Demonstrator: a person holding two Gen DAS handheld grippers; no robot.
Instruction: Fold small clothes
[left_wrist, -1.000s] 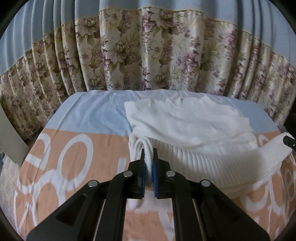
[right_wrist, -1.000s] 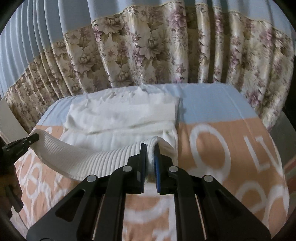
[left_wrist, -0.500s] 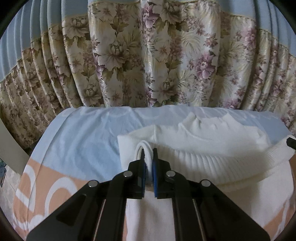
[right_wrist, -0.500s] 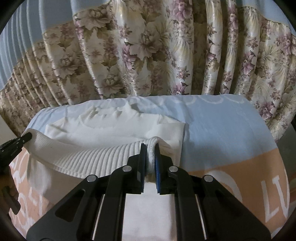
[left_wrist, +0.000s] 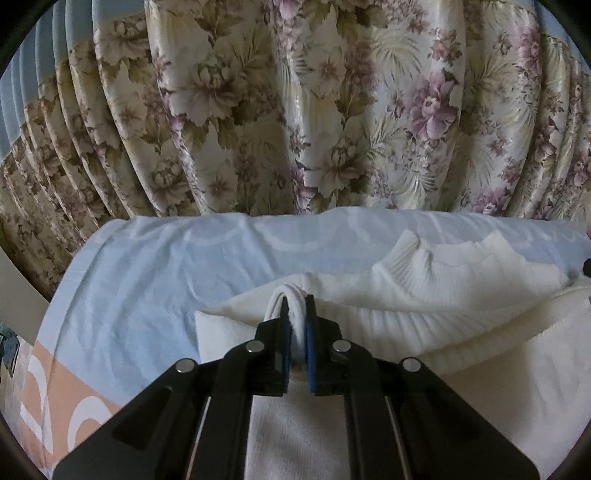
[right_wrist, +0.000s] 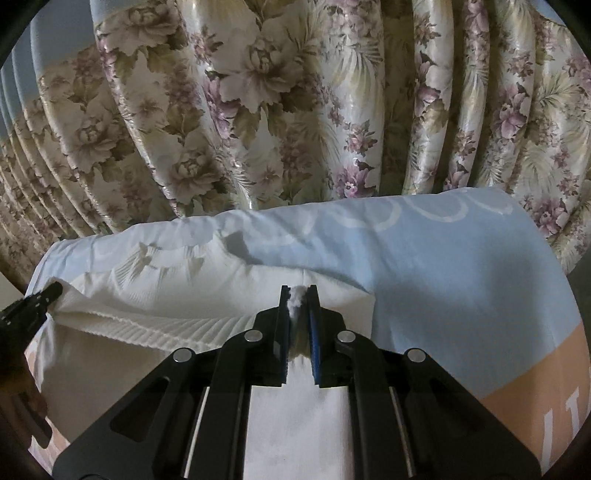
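Both claws are clamped on the ribbed hem of a white knit sweater (left_wrist: 461, 295) — left claw (left_wrist: 294, 308) at one corner, right claw (right_wrist: 298, 299) at the other. The hem sits folded up by the collar, on the blue-and-peach bedsheet (left_wrist: 147, 280), right by the floral curtain (right_wrist: 258, 110).

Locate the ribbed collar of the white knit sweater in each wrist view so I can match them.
Left wrist view: ribbed collar sits right of centre, beyond the left gripper.
Right wrist view: the collar lies left of centre, faint.
Shared landmark: the floral pleated curtain behind the bed.
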